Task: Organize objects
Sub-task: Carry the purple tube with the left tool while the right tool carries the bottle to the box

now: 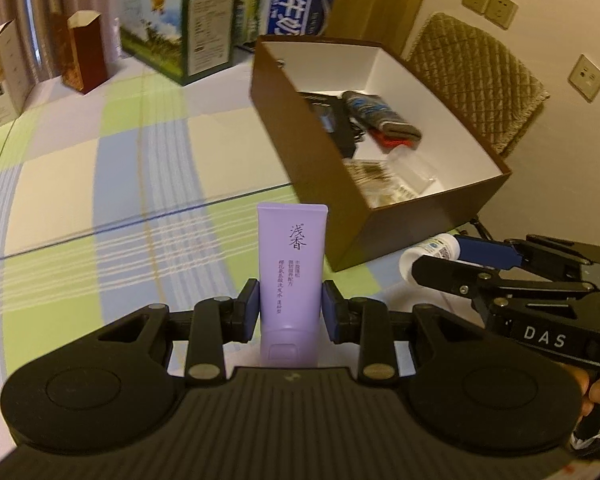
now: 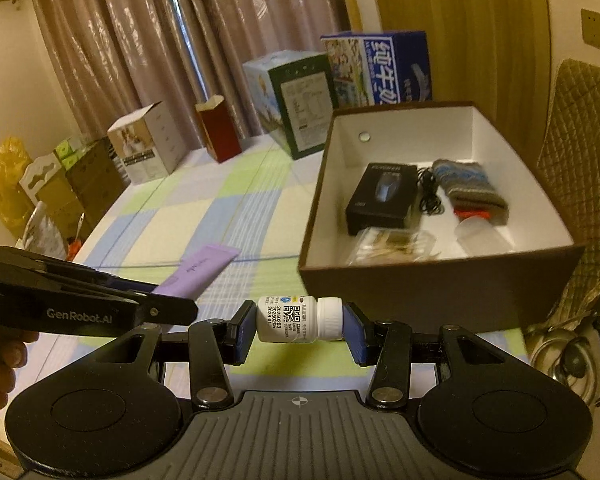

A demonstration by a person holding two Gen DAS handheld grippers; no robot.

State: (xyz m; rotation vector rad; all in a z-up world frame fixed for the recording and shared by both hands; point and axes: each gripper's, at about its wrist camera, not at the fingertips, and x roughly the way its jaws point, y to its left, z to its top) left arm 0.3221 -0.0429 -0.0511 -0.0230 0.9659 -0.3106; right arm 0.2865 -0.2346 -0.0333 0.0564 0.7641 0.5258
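Note:
My left gripper (image 1: 290, 307) is shut on a purple tube (image 1: 291, 272), cap toward the camera, held above the checked tablecloth. The tube also shows in the right wrist view (image 2: 198, 270). My right gripper (image 2: 300, 326) is shut on a small white pill bottle (image 2: 296, 319), held sideways, cap to the right; the bottle also shows in the left wrist view (image 1: 428, 254). Both grippers are just in front of an open brown box (image 2: 440, 280) with a white inside, which holds a black case (image 2: 382, 198), a knitted pouch (image 2: 470, 188) and other small items.
Cartons stand along the table's far edge: a green-white one (image 2: 292, 100), a blue milk carton (image 2: 380, 68), a dark red box (image 2: 218, 130) and a white open box (image 2: 148, 150). A quilted chair (image 1: 472, 76) stands to the right of the brown box. Curtains hang behind.

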